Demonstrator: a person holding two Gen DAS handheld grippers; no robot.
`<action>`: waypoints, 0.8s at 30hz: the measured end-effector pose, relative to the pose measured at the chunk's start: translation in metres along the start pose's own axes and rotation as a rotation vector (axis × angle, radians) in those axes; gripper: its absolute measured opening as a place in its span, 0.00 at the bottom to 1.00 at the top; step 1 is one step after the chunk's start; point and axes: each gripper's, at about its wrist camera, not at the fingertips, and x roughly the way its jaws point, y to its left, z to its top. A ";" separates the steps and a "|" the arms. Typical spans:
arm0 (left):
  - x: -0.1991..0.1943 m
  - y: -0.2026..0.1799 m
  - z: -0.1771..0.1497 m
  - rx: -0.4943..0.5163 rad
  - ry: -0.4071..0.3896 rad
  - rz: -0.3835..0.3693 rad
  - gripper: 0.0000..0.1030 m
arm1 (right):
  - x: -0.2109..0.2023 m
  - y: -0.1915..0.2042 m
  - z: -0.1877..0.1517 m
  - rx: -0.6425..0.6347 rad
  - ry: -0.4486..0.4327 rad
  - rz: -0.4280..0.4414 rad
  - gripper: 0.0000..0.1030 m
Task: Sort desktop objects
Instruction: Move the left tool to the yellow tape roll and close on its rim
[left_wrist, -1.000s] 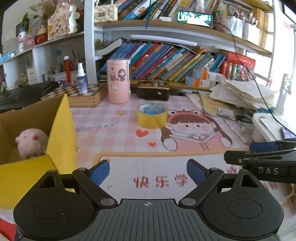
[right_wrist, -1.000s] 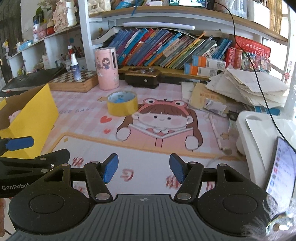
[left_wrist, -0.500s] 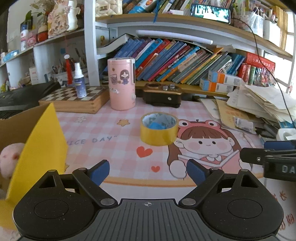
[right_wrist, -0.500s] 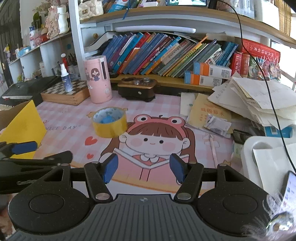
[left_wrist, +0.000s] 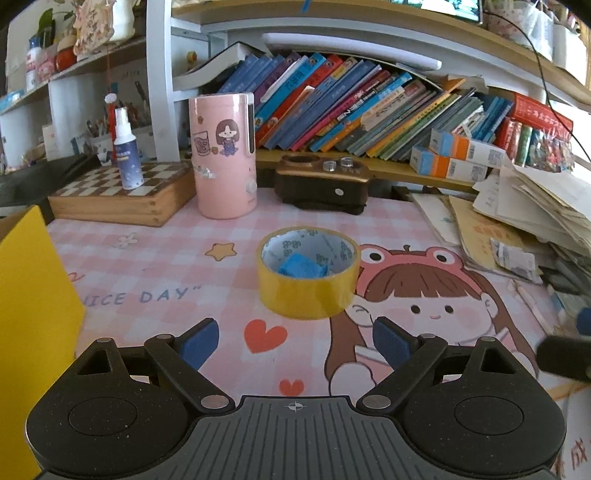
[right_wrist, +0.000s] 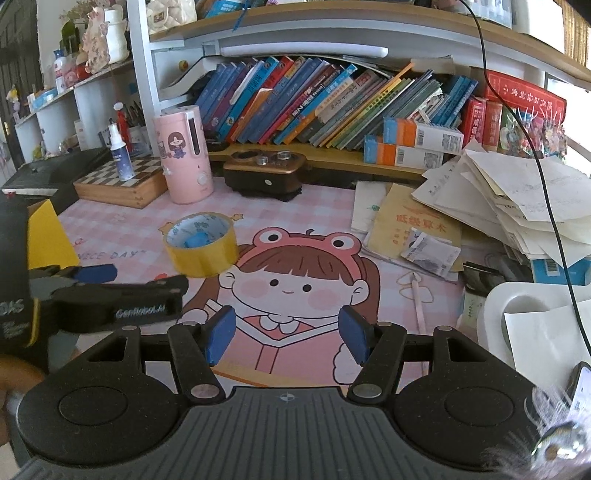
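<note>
On the pink desk mat (left_wrist: 155, 258), the yellow tape roll (left_wrist: 308, 291) stands just ahead of the left gripper (left_wrist: 295, 341), jaws wide and empty; bare mat surrounds it. The right gripper (right_wrist: 288, 334), narrower, holds nothing. Only its view shows the paper pile (right_wrist: 517, 199) at the right edge.

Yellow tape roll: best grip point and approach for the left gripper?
The tape roll lies flat, hole up, with a blue object inside. Probably best to straddle the outer wall across its width, coming from the near side, angled down. The left gripper is open and nearly lined up.
</note>
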 end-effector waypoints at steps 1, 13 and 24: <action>0.004 -0.001 0.001 0.001 -0.001 0.001 0.90 | 0.001 -0.001 0.000 0.001 0.003 0.000 0.58; 0.046 -0.010 0.013 0.035 0.011 0.017 0.90 | 0.008 -0.014 -0.003 0.019 0.030 0.005 0.58; 0.085 -0.020 0.029 0.061 0.027 0.054 0.93 | 0.010 -0.018 -0.003 0.020 0.042 0.003 0.58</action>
